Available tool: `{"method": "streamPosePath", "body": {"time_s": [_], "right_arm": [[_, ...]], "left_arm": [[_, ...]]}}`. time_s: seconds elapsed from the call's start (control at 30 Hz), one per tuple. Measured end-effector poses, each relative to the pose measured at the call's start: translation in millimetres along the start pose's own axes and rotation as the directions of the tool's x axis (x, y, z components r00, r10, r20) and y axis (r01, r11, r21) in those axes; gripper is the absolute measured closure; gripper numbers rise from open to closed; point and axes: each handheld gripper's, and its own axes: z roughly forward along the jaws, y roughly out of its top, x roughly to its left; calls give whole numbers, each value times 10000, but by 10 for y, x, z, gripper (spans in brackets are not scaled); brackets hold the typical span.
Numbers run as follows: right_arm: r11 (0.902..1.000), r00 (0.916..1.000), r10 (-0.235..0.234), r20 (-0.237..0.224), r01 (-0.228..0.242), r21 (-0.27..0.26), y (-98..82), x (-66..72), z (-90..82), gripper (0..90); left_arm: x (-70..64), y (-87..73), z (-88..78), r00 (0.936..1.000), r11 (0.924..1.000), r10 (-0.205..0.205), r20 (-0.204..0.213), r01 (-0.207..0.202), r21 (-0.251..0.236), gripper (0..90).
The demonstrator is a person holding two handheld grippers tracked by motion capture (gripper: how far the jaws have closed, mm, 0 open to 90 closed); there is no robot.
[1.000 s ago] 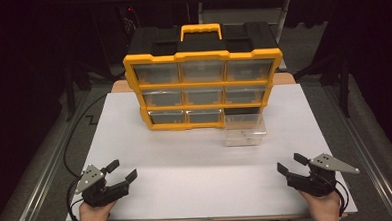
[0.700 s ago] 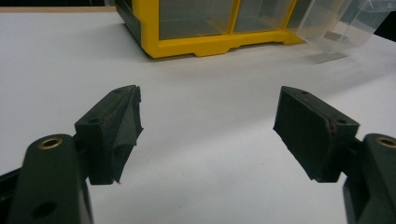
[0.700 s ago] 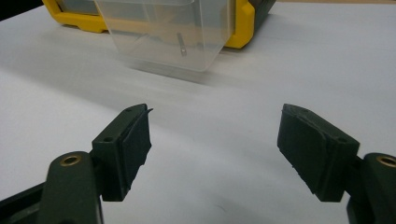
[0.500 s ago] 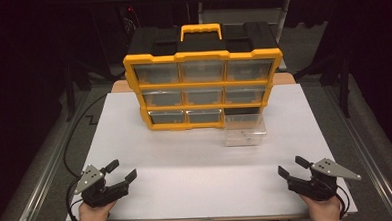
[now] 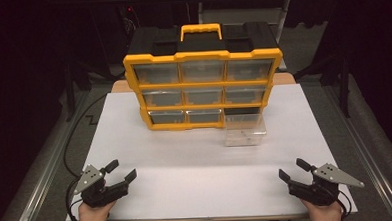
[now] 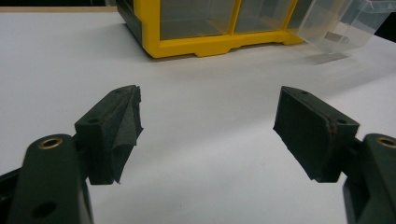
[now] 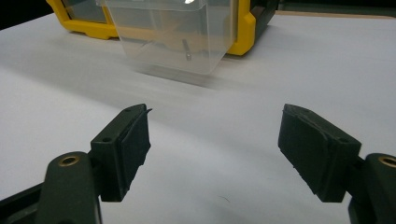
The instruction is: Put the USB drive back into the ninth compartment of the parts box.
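Hands rest low at the near table [image 5: 197,190] edge, left gripper [image 5: 120,172] and right gripper [image 5: 292,169] both wide open, holding nothing. The clear drawer [image 5: 244,130] sits far ahead, touching the yellow organizer [image 5: 203,82].

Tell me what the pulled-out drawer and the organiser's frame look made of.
The clear pulled-out drawer looks like transparent glossy plastic: the table and a small metal part inside show through its walls. The yellow organiser frame looks like opaque moulded plastic with a smooth, slightly shiny finish, topped by black panels; this is likely but not certain from looks alone.
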Motion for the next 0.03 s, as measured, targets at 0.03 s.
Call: {"method": "streamPosePath", "body": {"time_s": [0.03], "right_arm": [[10000,10000,-9,-3,9,-4,0,0,2,256]], "left_arm": [[0,1,1,10000,10000,1,8,-1,-1,240]]}}
